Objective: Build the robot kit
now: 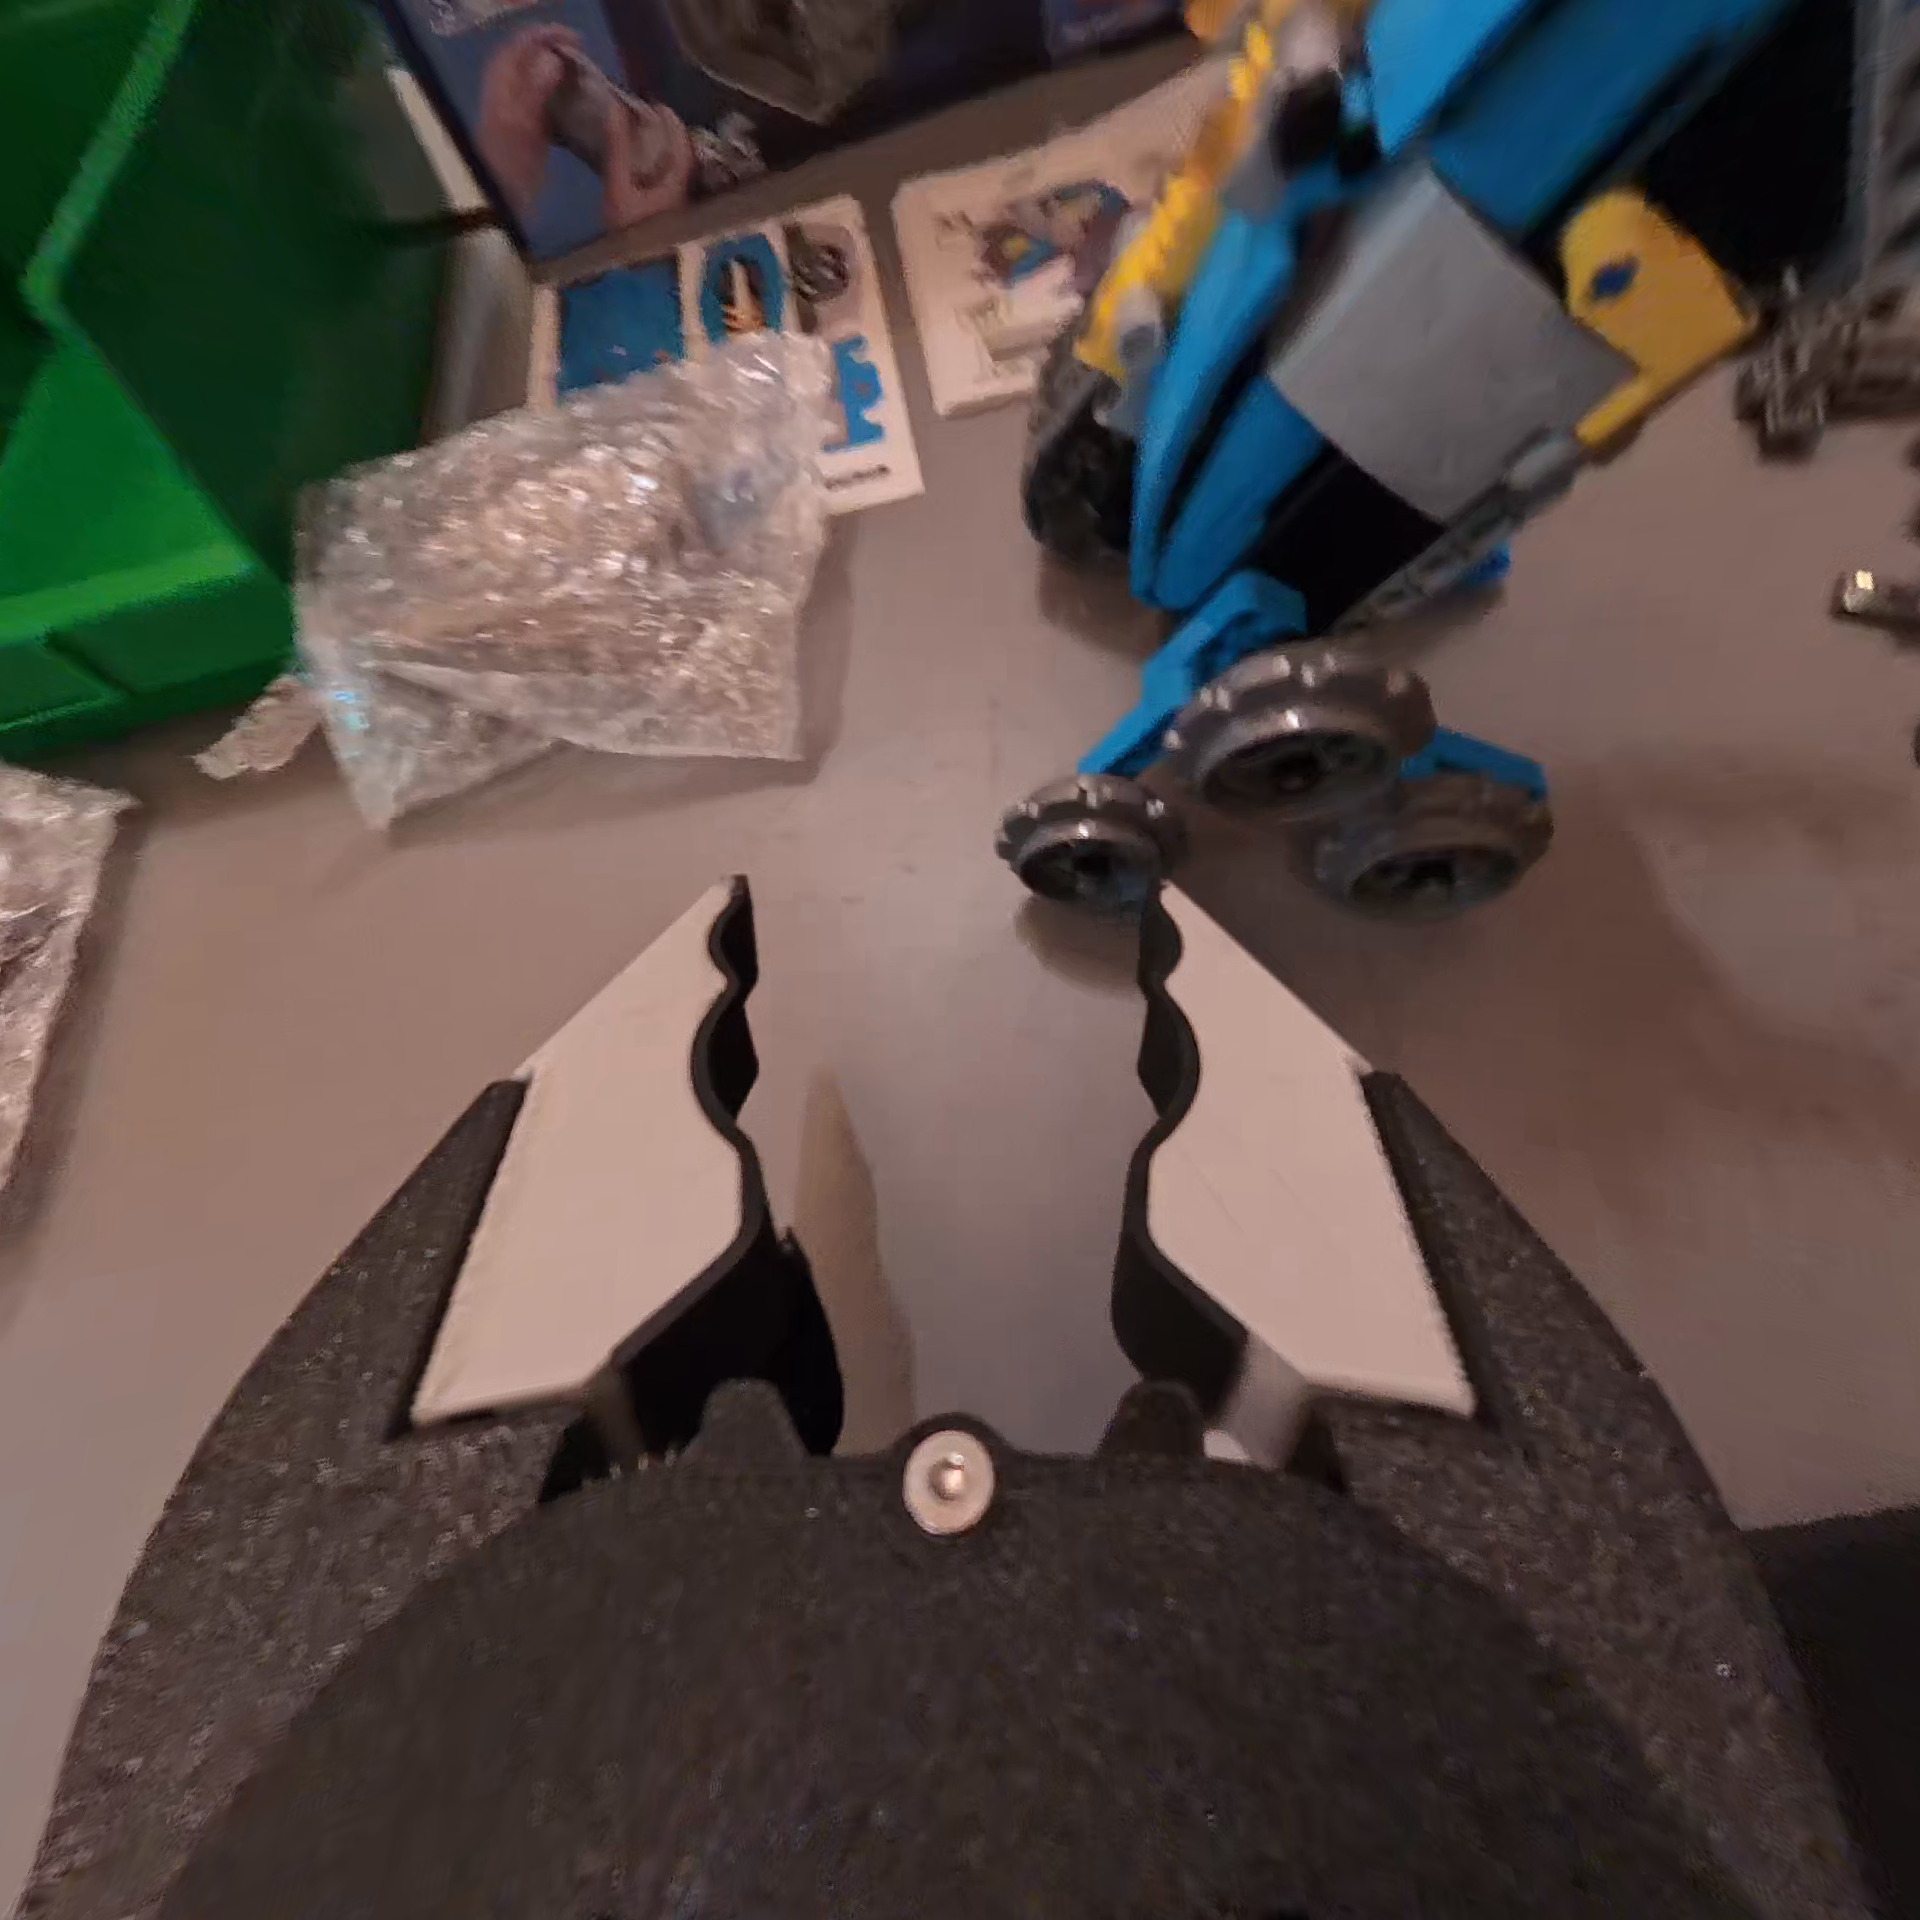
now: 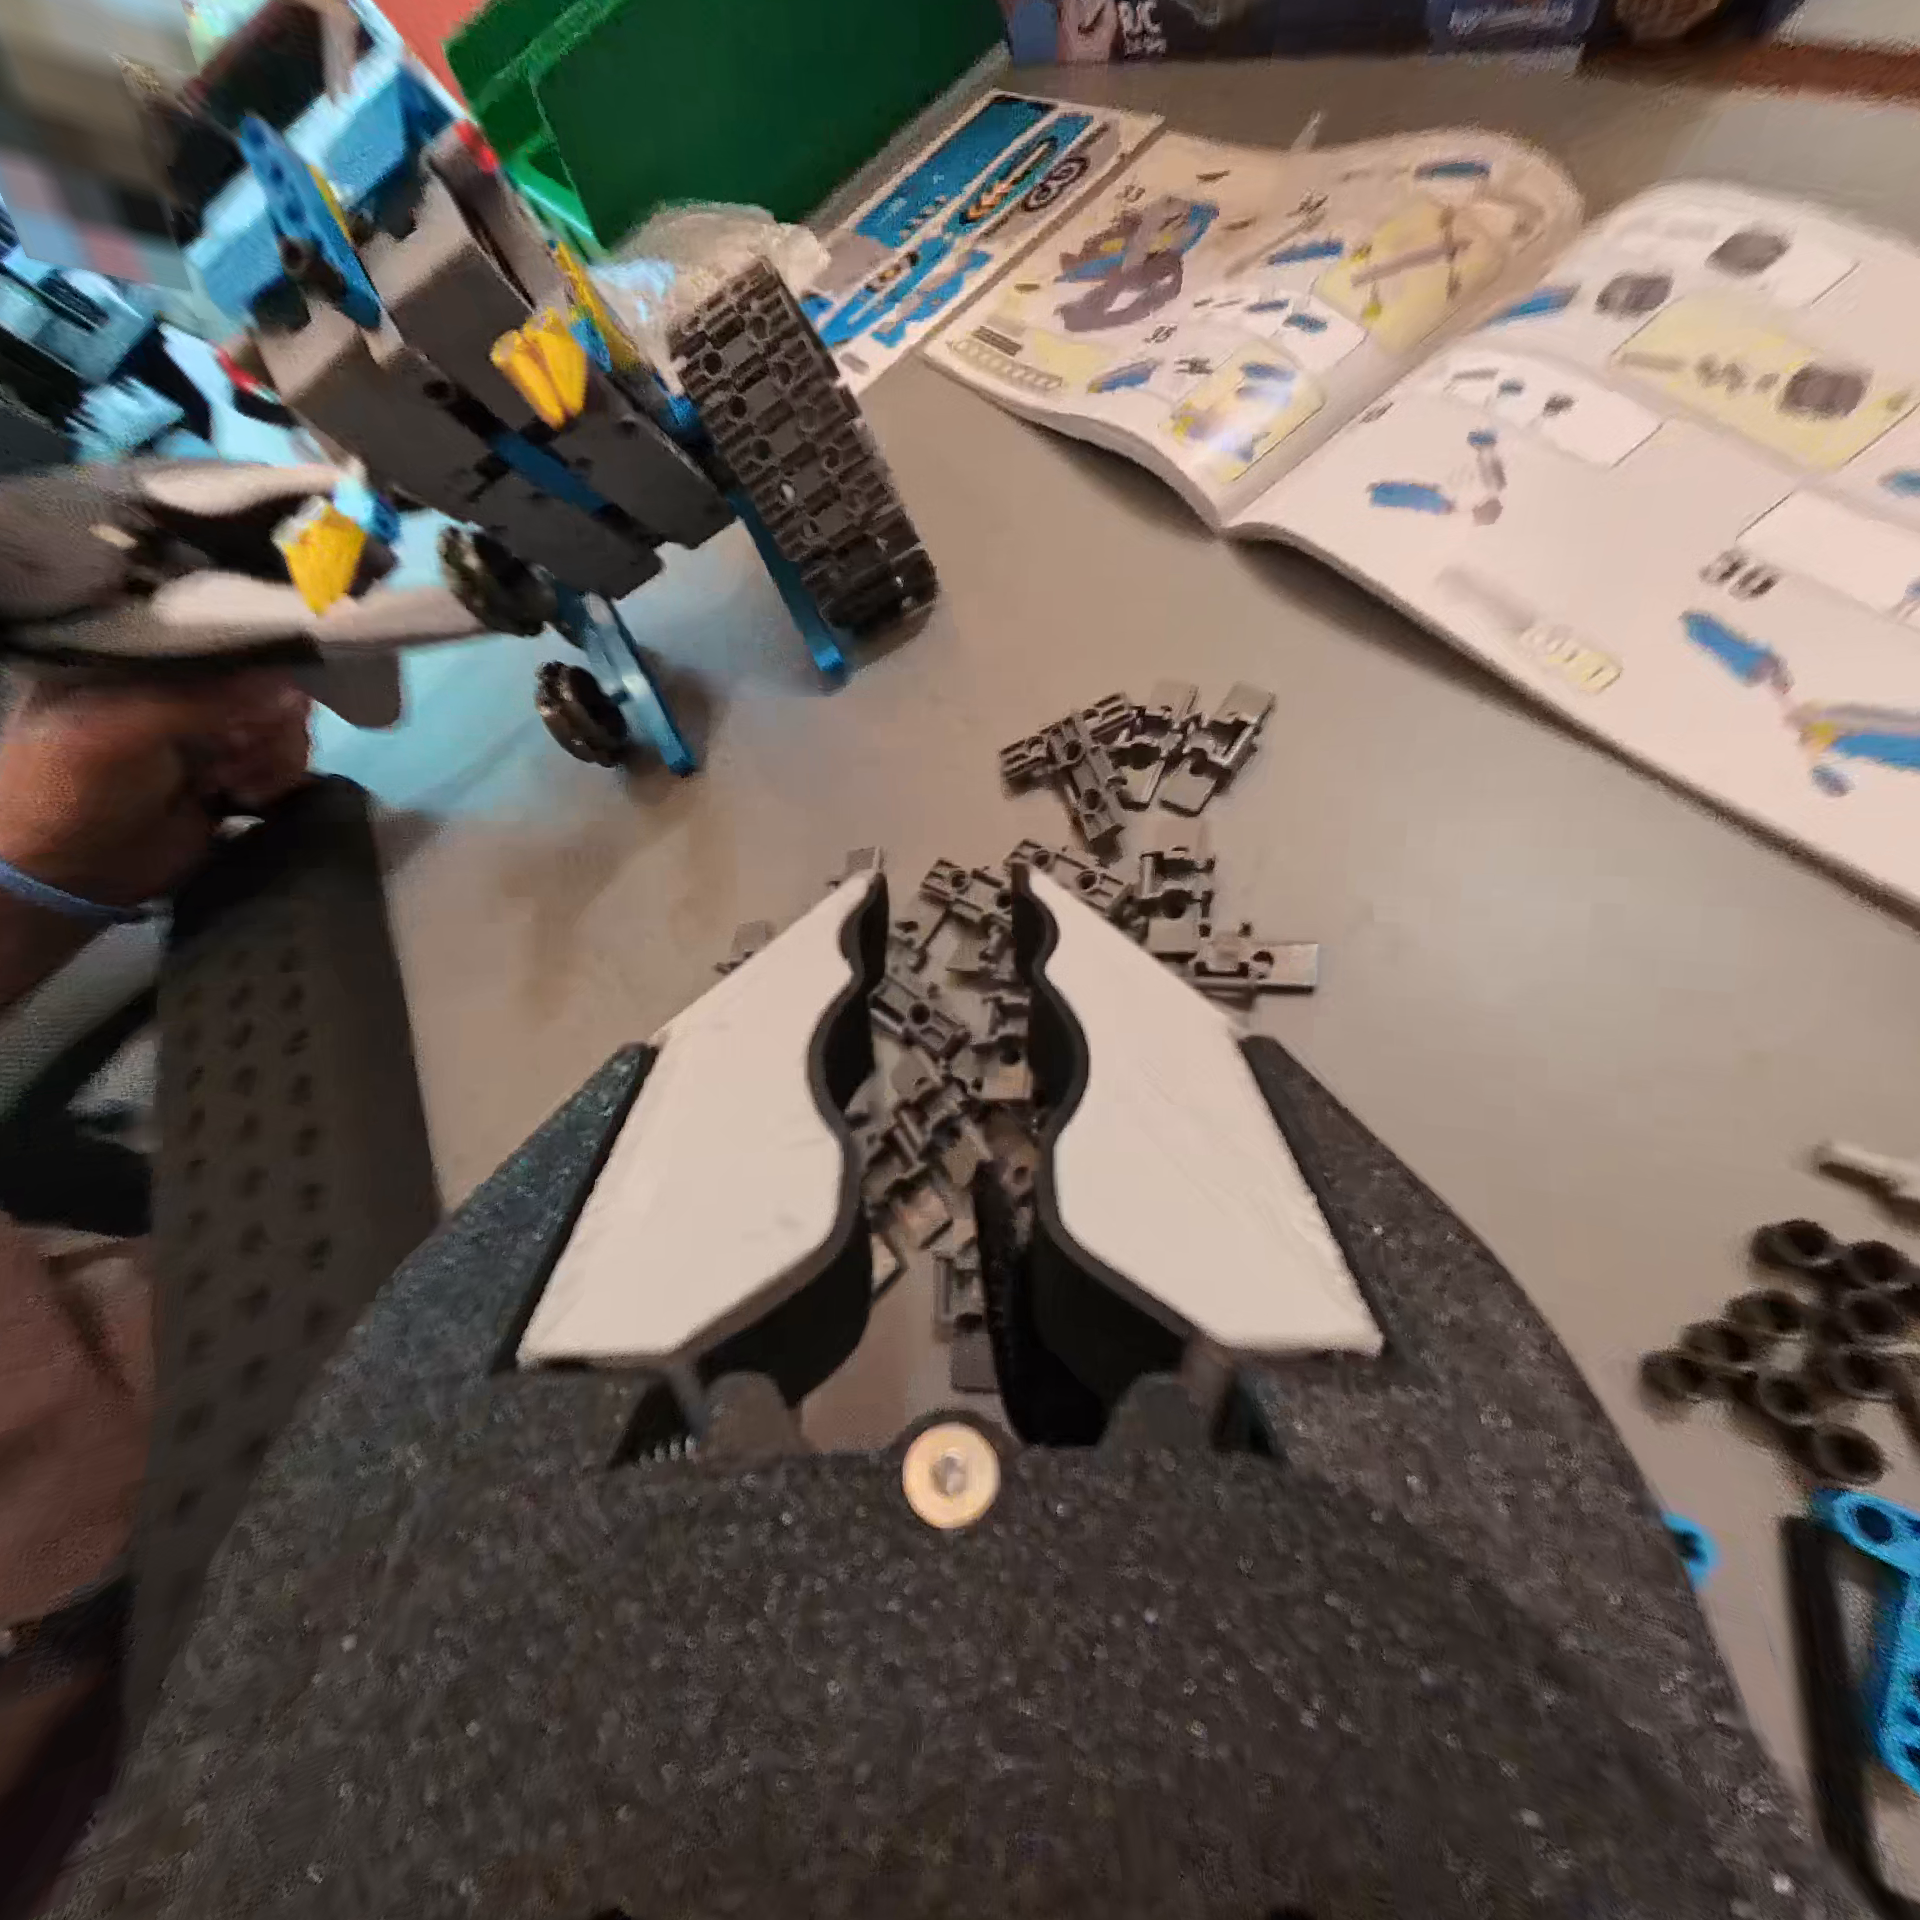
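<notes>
1. In the left wrist view a green bin point(image 1: 156, 416) fills the upper left of the frame, with a crumpled clear plastic bag point(image 1: 561, 582) just beside it on the grey table point(image 1: 935, 727).
2. Behind the bag lies a sticker sheet point(image 1: 727, 301) with blue shapes and a line of small print; a printed box point(image 1: 582, 114) stands at the top edge. Both bear writing, and blur makes the small print too soft to make out.
3. The left gripper point(image 1: 945, 914) sits at lower centre, jaws spread wide with only bare table between them; its right fingertip is near a small dark wheel point(image 1: 1091, 842).
4. At upper right stands a blue, grey and yellow brick-built vehicle point(image 1: 1403, 343), tilted, its cluster of wheels resting on the table.
5. In the right wrist view the same vehicle point(image 2: 468, 416) fills the upper left, a grey track point(image 2: 800, 447) at its end.
6. The right gripper point(image 2: 951, 894) is at centre, jaws narrowly parted over a heap of grey track links point(image 2: 1122, 862); I cannot tell whether it pinches any.
7. An open instruction booklet point(image 2: 1455, 416) lies at upper right, and dark rings point(image 2: 1797, 1351) at the right edge.
</notes>
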